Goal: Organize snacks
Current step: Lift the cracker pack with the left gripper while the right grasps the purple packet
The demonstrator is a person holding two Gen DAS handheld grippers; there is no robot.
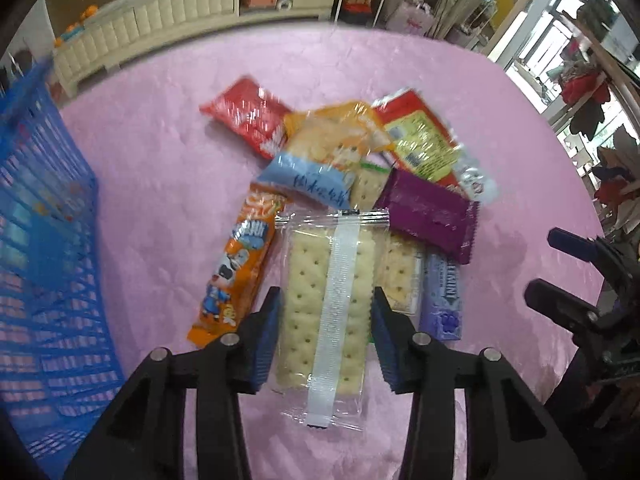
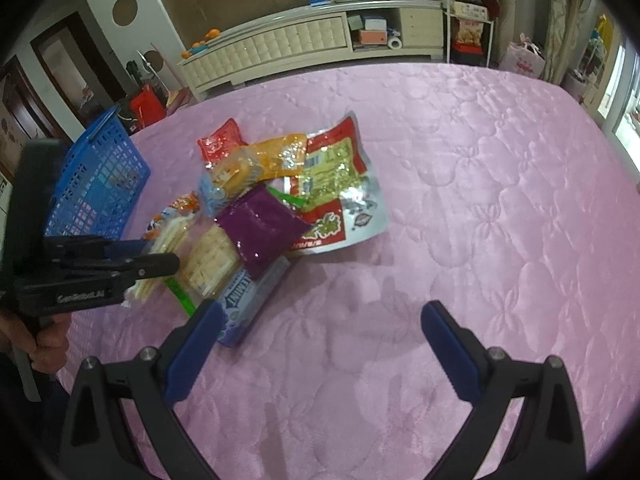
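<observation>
A pile of snack packs lies on the pink quilted surface (image 2: 460, 200). My left gripper (image 1: 326, 304) is shut on a clear cracker pack (image 1: 326, 300), its blue pads against both long sides. Around it are an orange cartoon pack (image 1: 236, 272), a purple pack (image 1: 430, 214), a lavender mint box (image 1: 442, 296), a blue-and-orange bag (image 1: 316, 160) and red packs (image 1: 248, 114). My right gripper (image 2: 320, 320) is open and empty over bare quilt, right of the mint box (image 2: 250, 300). The left gripper (image 2: 152, 264) shows in the right wrist view, with the cracker pack (image 2: 168, 248) between its fingers.
A blue plastic basket (image 1: 44, 264) stands at the left of the pile; it also shows in the right wrist view (image 2: 100, 176). A large red-and-silver bag (image 2: 336, 184) lies at the pile's far side. A white cabinet (image 2: 280, 46) stands beyond the quilt's far edge.
</observation>
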